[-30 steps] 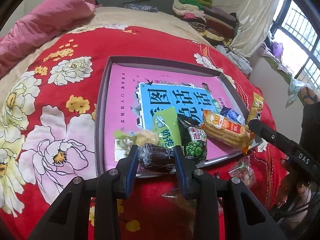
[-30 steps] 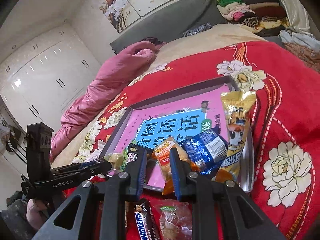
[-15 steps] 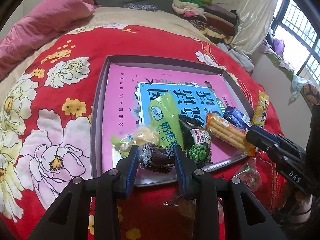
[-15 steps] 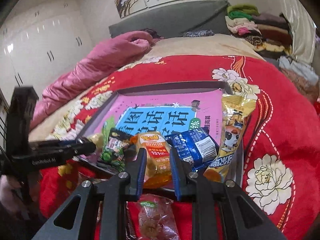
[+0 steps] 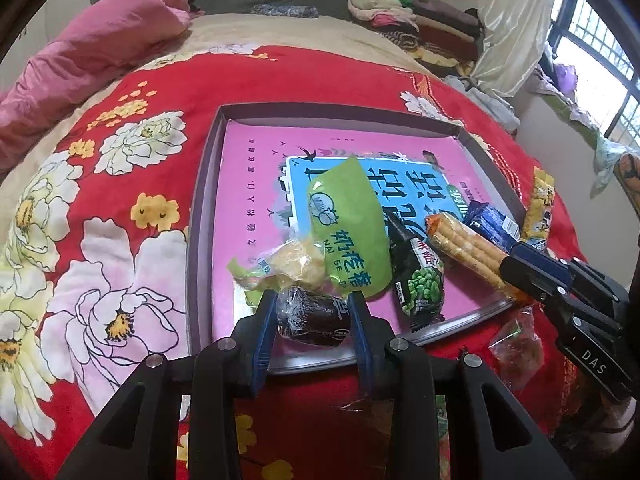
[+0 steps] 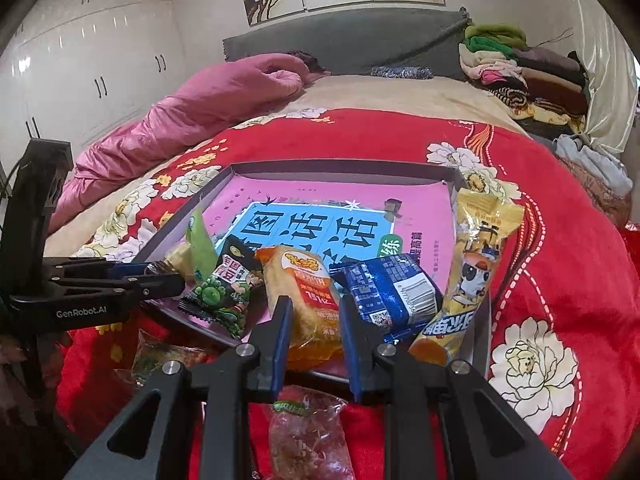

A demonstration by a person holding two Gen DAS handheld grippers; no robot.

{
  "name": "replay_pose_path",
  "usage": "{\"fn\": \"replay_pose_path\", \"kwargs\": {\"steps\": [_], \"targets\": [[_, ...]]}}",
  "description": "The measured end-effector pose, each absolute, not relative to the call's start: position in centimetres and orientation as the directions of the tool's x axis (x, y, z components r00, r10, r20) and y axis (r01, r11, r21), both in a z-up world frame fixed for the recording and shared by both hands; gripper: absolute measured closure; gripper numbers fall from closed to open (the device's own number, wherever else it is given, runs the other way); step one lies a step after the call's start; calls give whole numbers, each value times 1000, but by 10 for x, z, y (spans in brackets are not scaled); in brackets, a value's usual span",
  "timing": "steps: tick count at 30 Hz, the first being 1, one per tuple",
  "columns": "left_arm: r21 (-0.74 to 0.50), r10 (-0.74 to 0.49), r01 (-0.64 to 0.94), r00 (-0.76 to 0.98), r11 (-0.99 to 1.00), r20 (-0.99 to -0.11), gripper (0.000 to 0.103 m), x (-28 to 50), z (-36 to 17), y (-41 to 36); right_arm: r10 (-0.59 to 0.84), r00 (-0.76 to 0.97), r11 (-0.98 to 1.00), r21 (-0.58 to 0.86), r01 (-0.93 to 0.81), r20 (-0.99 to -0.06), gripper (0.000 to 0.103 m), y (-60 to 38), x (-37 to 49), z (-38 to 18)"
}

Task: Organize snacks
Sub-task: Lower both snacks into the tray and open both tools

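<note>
A grey-rimmed tray (image 5: pixel 204 200) with a pink and blue printed floor lies on the red flowered blanket. At its near edge my left gripper (image 5: pixel 312 304) is shut on a dark brown wrapped snack (image 5: pixel 316 318). Behind it lie a pale yellow wrapped snack (image 5: pixel 296 264), a green pouch (image 5: pixel 348 232) and a black green-pea pack (image 5: pixel 420 276). My right gripper (image 6: pixel 314 312) is shut on the near end of an orange cracker pack (image 6: pixel 308 292), which rests in the tray. A blue pack (image 6: pixel 396 292) and a yellow pack (image 6: pixel 476 264) lie to its right.
A clear-wrapped reddish snack (image 6: pixel 308 436) lies on the blanket just in front of the tray, with another clear bag (image 6: pixel 160 356) to its left. A pink quilt (image 6: pixel 192 108) and a pile of folded clothes (image 6: pixel 520 76) sit at the far end of the bed.
The right gripper has rolled from tilted to level while staying closed on the orange cracker pack. The left gripper keeps its hold on the dark snack and has barely moved.
</note>
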State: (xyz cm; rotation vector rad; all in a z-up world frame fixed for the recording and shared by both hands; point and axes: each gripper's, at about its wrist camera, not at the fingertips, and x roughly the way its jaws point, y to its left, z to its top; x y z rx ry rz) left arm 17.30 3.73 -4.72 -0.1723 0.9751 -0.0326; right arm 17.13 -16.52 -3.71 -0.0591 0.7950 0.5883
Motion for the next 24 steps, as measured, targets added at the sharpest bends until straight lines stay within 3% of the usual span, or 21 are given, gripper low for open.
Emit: {"fn": "replay_pose_path", "kwargs": {"steps": [12,24], "targets": [[-154,-94,-63,555,986,-827,65,173,-47,39,460,560,855,174,-489,-689,78,-171,176,-40],[-157,-89,-76,557,985,-826,55,169,-45,45,489,540,842,209,-497,-685,78,-173,174,-39]]}}
